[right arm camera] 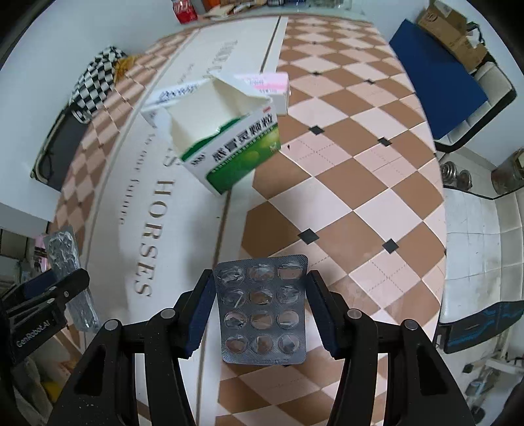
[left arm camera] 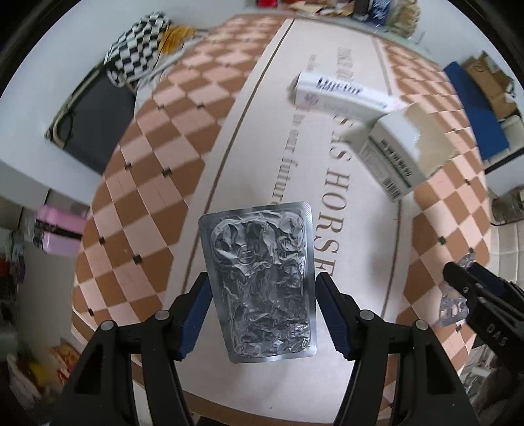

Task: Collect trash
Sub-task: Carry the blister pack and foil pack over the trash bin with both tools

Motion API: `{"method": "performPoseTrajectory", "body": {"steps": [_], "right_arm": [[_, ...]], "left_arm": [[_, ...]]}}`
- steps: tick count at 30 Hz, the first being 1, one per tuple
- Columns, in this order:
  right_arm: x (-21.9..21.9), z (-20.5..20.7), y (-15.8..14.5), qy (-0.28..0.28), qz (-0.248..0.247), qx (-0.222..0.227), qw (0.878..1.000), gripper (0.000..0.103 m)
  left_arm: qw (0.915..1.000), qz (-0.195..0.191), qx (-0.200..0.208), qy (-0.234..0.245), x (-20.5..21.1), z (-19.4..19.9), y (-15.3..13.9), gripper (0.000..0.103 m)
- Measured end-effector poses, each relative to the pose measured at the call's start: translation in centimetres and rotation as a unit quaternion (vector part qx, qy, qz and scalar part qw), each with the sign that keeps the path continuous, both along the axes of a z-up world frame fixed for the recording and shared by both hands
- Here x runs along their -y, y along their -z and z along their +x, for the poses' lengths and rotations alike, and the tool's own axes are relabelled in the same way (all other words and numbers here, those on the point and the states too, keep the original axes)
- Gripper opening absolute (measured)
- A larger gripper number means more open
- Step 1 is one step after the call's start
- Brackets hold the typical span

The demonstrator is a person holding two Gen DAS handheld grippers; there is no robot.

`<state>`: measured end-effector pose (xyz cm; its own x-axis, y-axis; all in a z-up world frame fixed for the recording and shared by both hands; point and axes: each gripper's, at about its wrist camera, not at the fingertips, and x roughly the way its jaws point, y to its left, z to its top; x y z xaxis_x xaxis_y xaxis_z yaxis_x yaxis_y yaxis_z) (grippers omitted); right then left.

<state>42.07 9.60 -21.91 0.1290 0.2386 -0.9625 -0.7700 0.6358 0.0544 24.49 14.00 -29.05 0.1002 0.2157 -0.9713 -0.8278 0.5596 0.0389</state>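
Observation:
My left gripper point(left arm camera: 262, 311) is shut on a crumpled silver foil blister sheet point(left arm camera: 262, 281), held by its long edges above the tablecloth. My right gripper point(right arm camera: 258, 311) is shut on an empty silver pill blister pack point(right arm camera: 262, 308) with several popped cells. Each gripper shows in the other's view: the right one point(left arm camera: 471, 288) at the right edge, the left one point(right arm camera: 49, 295) at the left edge with its foil sheet point(right arm camera: 70, 275). A torn green and white medicine box point(right arm camera: 229, 144) lies open on the table, also in the left wrist view point(left arm camera: 402, 147). A long white box point(left arm camera: 344, 95) lies behind it.
The table has a cloth with a pink and brown checker pattern point(right arm camera: 344, 196) and a pale printed strip point(left arm camera: 294, 164). A black and white checked cloth point(left arm camera: 137, 49) lies on a dark chair at the far left. A blue chair point(right arm camera: 435, 82) stands at the right. A red can point(right arm camera: 185, 9) stands far back.

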Motion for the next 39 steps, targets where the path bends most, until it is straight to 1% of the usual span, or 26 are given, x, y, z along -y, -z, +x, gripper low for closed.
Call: {"method": "performPoseTrajectory", "body": {"steps": [2,4,7,9,11,14,16,17,19,21,23,26,29,30,31,32,33,34,35,36,37,38,39], "right_arm": [[0.8,-1.4,-1.4,0.005,0.008,0.002,1.0,0.058],[1.1,-2.7,-2.1,0.009,0.017,0.003,1.0,0.058],[1.9,-5.7,-3.2,0.014,0.029,0.01,0.999,0.058],[2.7,-8.3,-3.9,0.022,0.037,0.015,0.999,0.058],[3.5,-10.7,-4.6,0.031,0.045,0.021,0.998,0.058],[5.5,-15.1,-5.6,0.053,0.057,0.028,0.997,0.058],[7.4,-18.6,-6.0,0.076,0.065,0.03,0.995,0.058],[8.0,-19.6,-6.0,0.084,0.068,0.029,0.994,0.058],[9.7,-22.5,-5.8,0.104,0.07,0.03,0.992,0.058],[11.7,-25.2,-4.9,0.128,0.071,0.021,0.989,0.058],[13.5,-27.5,-3.6,0.15,0.067,0.006,0.986,0.058],[15.8,-30.6,-0.5,0.171,0.052,-0.017,0.984,0.058],[18.2,-32.9,4.1,0.197,0.039,-0.056,0.978,0.058],[18.8,-33.3,5.6,0.203,0.033,-0.066,0.976,0.058],[19.6,-33.9,7.9,0.213,0.029,-0.082,0.973,0.058],[20.1,-34.1,9.4,0.22,0.027,-0.092,0.971,0.058],[20.9,-34.4,12.2,0.234,0.021,-0.108,0.966,0.058],[21.3,-34.5,13.9,0.241,0.019,-0.12,0.963,0.058],[21.8,-34.6,16.2,0.252,0.017,-0.136,0.958,0.058],[22.3,-34.6,18.9,0.266,0.017,-0.149,0.952,0.058],[22.6,-34.5,21.5,0.272,0.017,-0.158,0.949,0.058],[22.8,-34.5,23.2,0.276,0.013,-0.16,0.948,0.058],[22.9,-34.3,25.8,0.281,0.01,-0.161,0.946,0.058]], "left_arm": [[0.9998,0.006,0.013,0.013,-1.6,-0.4,-0.5,0.061],[0.9991,0.014,0.027,0.029,-1.9,-1.6,-1.5,0.061],[0.9969,0.024,0.049,0.057,-1.4,-3.5,-3.2,0.061],[0.9942,0.027,0.068,0.079,-0.8,-5.4,-4.3,0.061],[0.9916,0.029,0.078,0.099,-0.4,-7.0,-4.6,0.061],[0.9855,0.031,0.095,0.137,1.2,-10.7,-5.6,0.061],[0.9826,0.025,0.1,0.155,2.0,-12.7,-5.6,0.061],[0.9808,0.019,0.102,0.165,2.4,-13.8,-5.5,0.061],[0.9776,0.011,0.099,0.186,3.5,-16.0,-4.9,0.061],[0.9756,-0.004,0.088,0.201,4.4,-18.1,-3.6,0.061],[0.9749,-0.02,0.078,0.207,5.2,-19.8,-2.1,0.061],[0.9738,-0.048,0.058,0.215,6.4,-22.0,1.2,0.061],[0.9732,-0.083,0.038,0.211,7.4,-23.7,5.5,0.061],[0.9728,-0.098,0.03,0.208,7.6,-24.0,7.6,0.061],[0.9725,-0.109,0.024,0.205,7.7,-24.2,9.3,0.061],[0.9711,-0.125,0.022,0.202,7.7,-24.3,11.3,0.061],[0.9701,-0.146,0.015,0.193,7.6,-24.4,14.1,0.061],[0.9693,-0.155,0.012,0.19,7.6,-24.3,15.5,0.061],[0.9669,-0.174,0.011,0.187,7.6,-24.1,18.4,0.061],[0.9666,-0.18,0.006,0.183,7.6,-23.9,20.6,0.061],[0.9659,-0.184,0.002,0.182,7.6,-23.6,22.0,0.061],[0.964,-0.194,0.0,0.182,7.7,-23.1,24.8,0.061],[0.9631,-0.198,-0.003,0.183,7.7,-22.8,26.6,0.061]]}}
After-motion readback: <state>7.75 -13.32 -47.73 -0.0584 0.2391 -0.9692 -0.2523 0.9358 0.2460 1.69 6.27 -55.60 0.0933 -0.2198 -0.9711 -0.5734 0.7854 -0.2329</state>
